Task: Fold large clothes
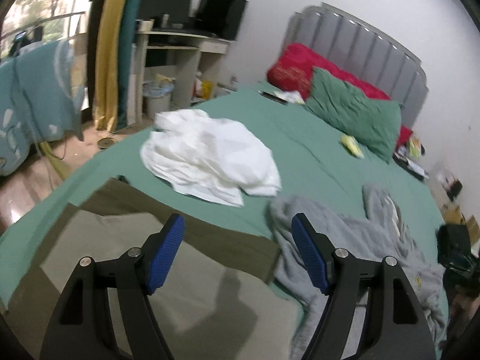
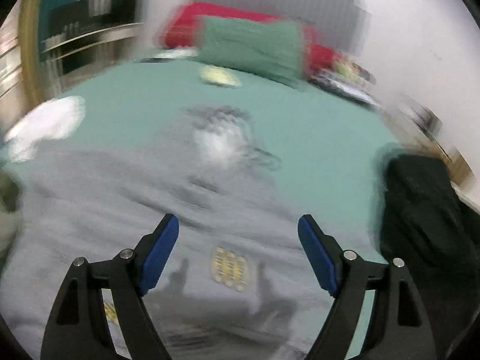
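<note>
A folded olive and beige garment [image 1: 168,270] lies on the near left of the green bed [image 1: 315,156]. My left gripper [image 1: 238,225] hangs open and empty above its right part. A crumpled grey garment [image 1: 360,249] lies to its right; in the blurred right wrist view the grey garment [image 2: 150,198] fills the near bed, with a pale yellow print [image 2: 229,268]. My right gripper [image 2: 238,225] is open and empty above it. A crumpled white garment [image 1: 210,156] lies mid-bed and shows in the right wrist view [image 2: 48,126] at far left.
A green pillow [image 1: 357,114] and red pillow [image 1: 300,66] rest against the grey headboard [image 1: 360,39]. A black bag [image 2: 426,219] sits at the bed's right edge. A desk [image 1: 180,48], bin [image 1: 157,97] and curtains [image 1: 111,48] stand left of the bed.
</note>
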Action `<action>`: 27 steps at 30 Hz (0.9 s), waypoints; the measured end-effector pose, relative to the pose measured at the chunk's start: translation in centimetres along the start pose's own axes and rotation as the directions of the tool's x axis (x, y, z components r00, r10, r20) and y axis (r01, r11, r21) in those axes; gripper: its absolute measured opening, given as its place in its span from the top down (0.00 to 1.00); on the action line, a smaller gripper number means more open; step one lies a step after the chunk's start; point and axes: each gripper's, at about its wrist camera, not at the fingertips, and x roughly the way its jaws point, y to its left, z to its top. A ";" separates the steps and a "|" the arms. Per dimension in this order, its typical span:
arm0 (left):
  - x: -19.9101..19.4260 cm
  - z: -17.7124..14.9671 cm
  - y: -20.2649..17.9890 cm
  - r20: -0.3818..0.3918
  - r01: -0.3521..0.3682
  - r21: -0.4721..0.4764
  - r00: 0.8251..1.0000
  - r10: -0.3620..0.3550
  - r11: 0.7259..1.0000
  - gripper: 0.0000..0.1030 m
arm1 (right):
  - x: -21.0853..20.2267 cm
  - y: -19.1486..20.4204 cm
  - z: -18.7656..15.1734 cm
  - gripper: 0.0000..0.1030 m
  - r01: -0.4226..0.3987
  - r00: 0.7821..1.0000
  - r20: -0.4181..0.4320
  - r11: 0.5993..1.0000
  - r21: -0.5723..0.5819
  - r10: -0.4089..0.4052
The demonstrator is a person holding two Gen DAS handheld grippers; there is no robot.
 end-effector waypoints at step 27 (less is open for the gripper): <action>0.4 0.2 5.1 -0.052 -0.004 -0.136 0.999 -0.003 0.991 0.25 | 0.2 15.4 17.6 0.92 -0.666 0.727 0.111 0.735 -0.126 0.677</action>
